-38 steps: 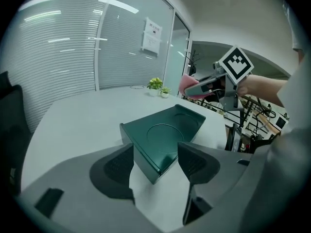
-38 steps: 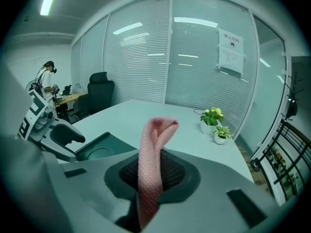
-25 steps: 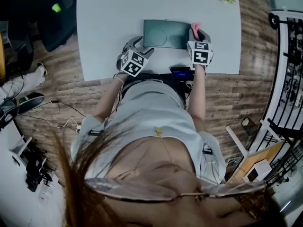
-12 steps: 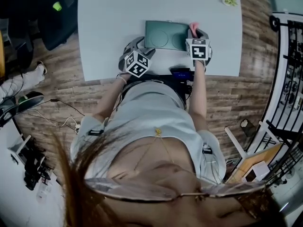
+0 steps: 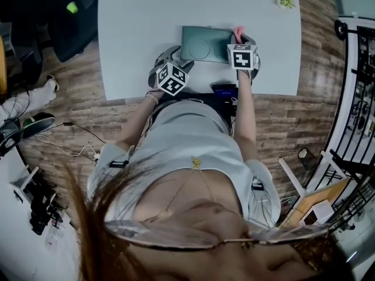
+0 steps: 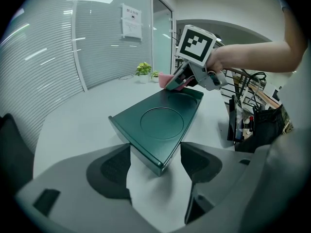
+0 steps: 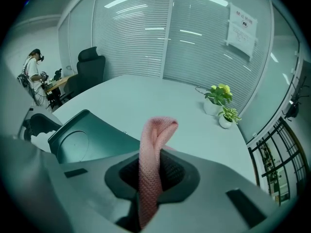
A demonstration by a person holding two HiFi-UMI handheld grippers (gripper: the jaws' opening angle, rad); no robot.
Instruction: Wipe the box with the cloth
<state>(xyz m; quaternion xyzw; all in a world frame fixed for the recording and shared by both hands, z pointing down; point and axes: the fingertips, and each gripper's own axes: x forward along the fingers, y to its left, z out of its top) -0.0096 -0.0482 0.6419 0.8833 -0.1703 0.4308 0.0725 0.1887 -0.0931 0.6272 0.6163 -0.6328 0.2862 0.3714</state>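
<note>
Head view: green box [image 5: 205,44] lies flat on the bench [image 5: 140,22], near the front edge, a gripper at each end. Left gripper [image 5: 174,60] is at the box's near-left corner, marker cube toward the person. Right gripper [image 5: 241,40] is at the box's right end, with the pink cloth [image 5: 238,34] sticking out past its tip, by the far-right corner.

Left gripper view: jaws spread, box corner sitting between the pads. Gap visible on the right pad; can't tell if the left pad touches the box side. Not clamped. Box top is plain with a pressed circle in the middle. Across the box, a hand [image 6: 228,59] holds the right gripper tilted down, the cloth touching the box's far end.

Right gripper view: jaws pressed together on the cloth, which is pinched low between the pads. Its free part stands up as a folded loop, leaning slightly right. Box end shows low left, just beside the gripper body; bare bench beyond.

Background:
- two potted plants [image 7: 221,101] at the far-right end of the bench, well clear of the box
- office chair [image 7: 90,67] past the bench's far-left side
- another person [image 7: 34,72] standing at a desk, far left
- glass wall with blinds behind
</note>
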